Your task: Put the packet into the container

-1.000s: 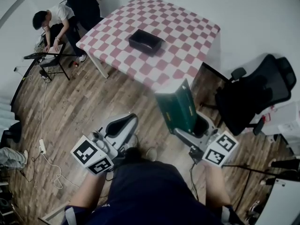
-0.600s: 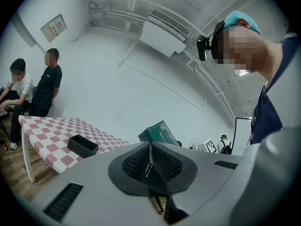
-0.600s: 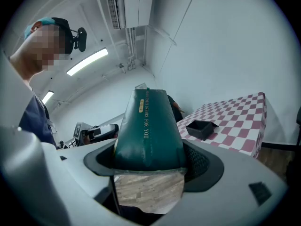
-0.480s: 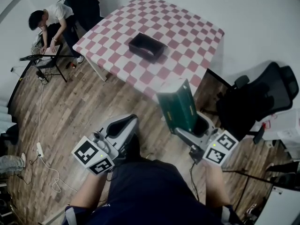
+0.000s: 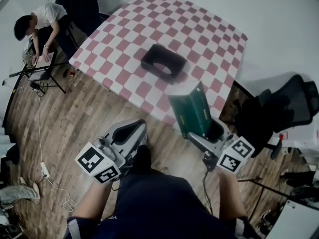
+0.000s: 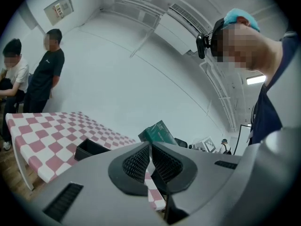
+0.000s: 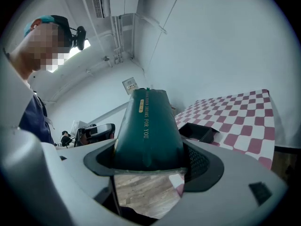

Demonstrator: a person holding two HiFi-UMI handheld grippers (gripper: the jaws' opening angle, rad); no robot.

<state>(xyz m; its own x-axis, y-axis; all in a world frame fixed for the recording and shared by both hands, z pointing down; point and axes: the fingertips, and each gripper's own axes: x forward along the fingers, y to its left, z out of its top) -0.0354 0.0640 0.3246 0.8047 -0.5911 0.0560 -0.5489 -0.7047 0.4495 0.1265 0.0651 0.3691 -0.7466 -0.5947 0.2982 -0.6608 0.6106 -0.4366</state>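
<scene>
My right gripper (image 5: 205,135) pinches the packet (image 5: 189,108) by its low end only, so it could slip out before reaching the container (image 5: 163,59) at 11 o'clock; left gripper (image 5: 130,132) has its jaws together, empty.

Dark green packet (image 5: 190,111) upright in jaws, well apart from open black container (image 5: 151,62).

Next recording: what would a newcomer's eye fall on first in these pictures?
The tall dark green packet stands out, clamped in the jaws of the right gripper in front of the person. Beyond it, the red-and-white checkered table carries a lone black container near its middle. The left gripper hangs low over the wooden floor, jaws together on nothing.
</scene>
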